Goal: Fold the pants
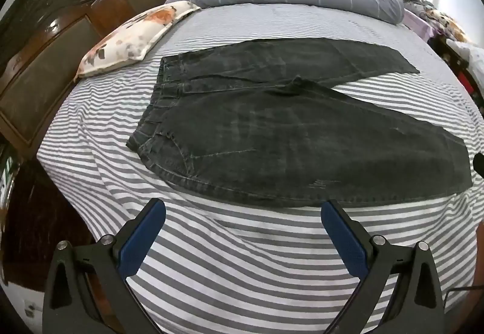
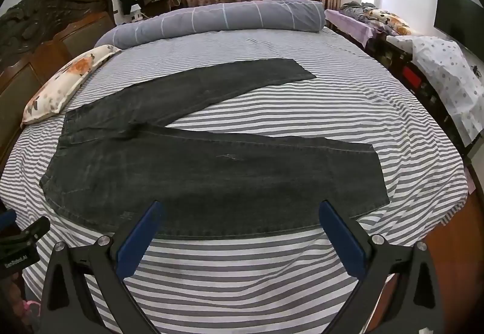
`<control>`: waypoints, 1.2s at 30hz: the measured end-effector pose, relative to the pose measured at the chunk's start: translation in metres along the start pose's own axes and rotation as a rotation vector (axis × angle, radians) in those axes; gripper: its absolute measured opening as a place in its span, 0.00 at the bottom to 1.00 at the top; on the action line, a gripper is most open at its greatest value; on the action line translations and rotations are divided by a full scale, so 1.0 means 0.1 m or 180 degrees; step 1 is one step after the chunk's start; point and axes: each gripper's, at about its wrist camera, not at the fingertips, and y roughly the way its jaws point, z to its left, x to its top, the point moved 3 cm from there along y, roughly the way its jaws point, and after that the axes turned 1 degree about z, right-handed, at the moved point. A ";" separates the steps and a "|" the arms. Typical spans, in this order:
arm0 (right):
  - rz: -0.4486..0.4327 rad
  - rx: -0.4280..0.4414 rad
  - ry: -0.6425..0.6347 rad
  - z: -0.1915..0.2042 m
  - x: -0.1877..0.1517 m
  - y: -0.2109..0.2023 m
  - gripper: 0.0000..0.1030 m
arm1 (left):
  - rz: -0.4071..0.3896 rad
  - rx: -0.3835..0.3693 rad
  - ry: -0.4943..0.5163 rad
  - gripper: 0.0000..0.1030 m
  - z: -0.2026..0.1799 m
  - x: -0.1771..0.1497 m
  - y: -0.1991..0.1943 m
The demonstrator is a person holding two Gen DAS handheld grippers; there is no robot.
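Dark grey jeans [image 1: 272, 134] lie flat on a grey-and-white striped bed sheet [image 1: 230, 258], waistband to the left, both legs spread apart toward the right. My left gripper [image 1: 243, 210] hovers open just short of the near leg's lower edge, nothing between its blue pads. In the right wrist view the same jeans [image 2: 211, 173] fill the middle, and my right gripper [image 2: 242, 213] hangs open over the near leg's hem side, empty. Part of the left gripper [image 2: 21, 237] shows at that view's left edge.
A floral pillow [image 1: 133, 40] lies by the carved wooden headboard [image 1: 51, 31] at left. A rolled grey duvet [image 2: 217, 19] runs along the far side of the bed. Beyond the right edge of the bed stands furniture draped with a dotted cloth [image 2: 444, 73].
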 end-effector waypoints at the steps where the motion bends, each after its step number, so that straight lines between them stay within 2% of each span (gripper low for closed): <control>1: 0.0034 0.0007 0.0003 0.00 0.00 0.01 0.99 | -0.0006 0.0002 0.0010 0.99 0.00 0.00 0.01; 8: 0.0025 0.0021 0.0021 -0.01 0.00 0.01 0.99 | 0.0011 -0.0076 0.0033 0.93 -0.04 -0.02 0.05; 15: 0.0044 0.0048 0.0035 0.01 0.00 0.06 0.99 | -0.0014 -0.0016 0.0074 0.93 -0.09 -0.03 0.04; 19: 0.0054 0.0084 0.0054 -0.03 -0.02 0.08 0.99 | -0.0040 -0.0094 0.0055 0.93 -0.09 -0.04 0.05; 27: 0.0051 0.0086 0.0047 -0.03 -0.02 0.08 0.99 | -0.0100 -0.0105 0.0074 0.93 -0.09 -0.02 0.04; 31: 0.0042 0.0089 0.0043 -0.03 -0.02 0.08 0.99 | -0.0184 -0.0191 -0.0025 0.93 -0.05 -0.02 0.01; 36: 0.0046 0.0107 0.0040 -0.03 -0.02 0.08 0.99 | -0.0190 -0.0186 -0.0041 0.93 -0.03 -0.02 -0.01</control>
